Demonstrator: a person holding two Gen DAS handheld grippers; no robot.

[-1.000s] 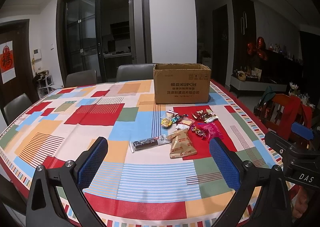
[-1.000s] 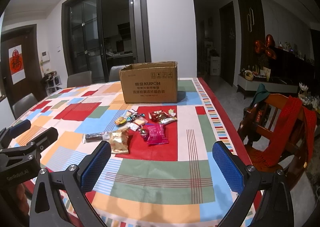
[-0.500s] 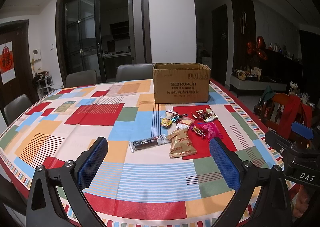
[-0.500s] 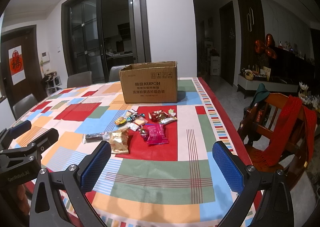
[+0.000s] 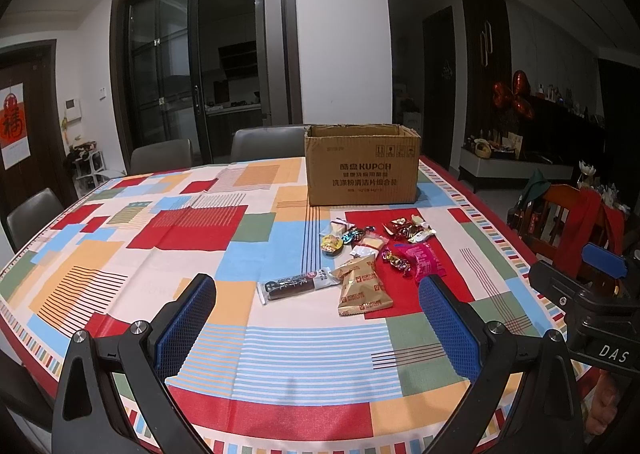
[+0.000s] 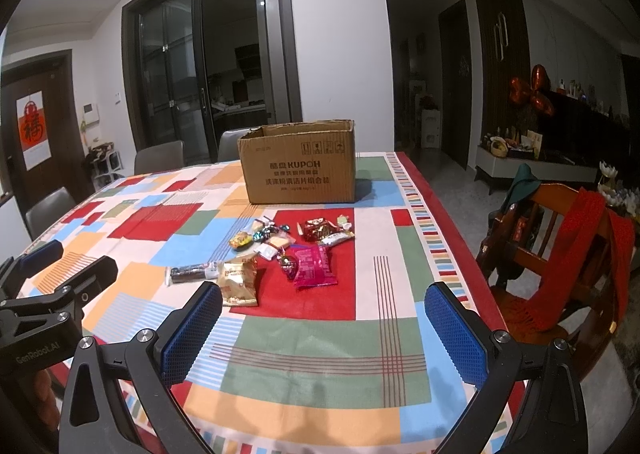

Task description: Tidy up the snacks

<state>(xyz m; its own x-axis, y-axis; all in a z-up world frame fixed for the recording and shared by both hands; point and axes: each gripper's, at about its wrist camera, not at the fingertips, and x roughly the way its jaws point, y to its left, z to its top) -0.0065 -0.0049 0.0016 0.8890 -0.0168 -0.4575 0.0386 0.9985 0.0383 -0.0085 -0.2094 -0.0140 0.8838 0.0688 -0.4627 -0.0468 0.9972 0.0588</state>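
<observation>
cardboard box (image 5: pixel 362 169) interior hidden, small candies (image 5: pixel 408 232) indistinct, wooden chair (image 6: pixel 560 254) cropped

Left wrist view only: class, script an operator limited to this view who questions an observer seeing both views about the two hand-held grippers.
Operator: Is the right hand-held gripper open?
Observer: Yes. Its blue pads stand wide apart with nothing between them.
Operator: Is there any marking on the side of my left hand-held gripper?
Observer: Yes. The right wrist view shows it from the side, and its body reads GenRobot.AI.
</observation>
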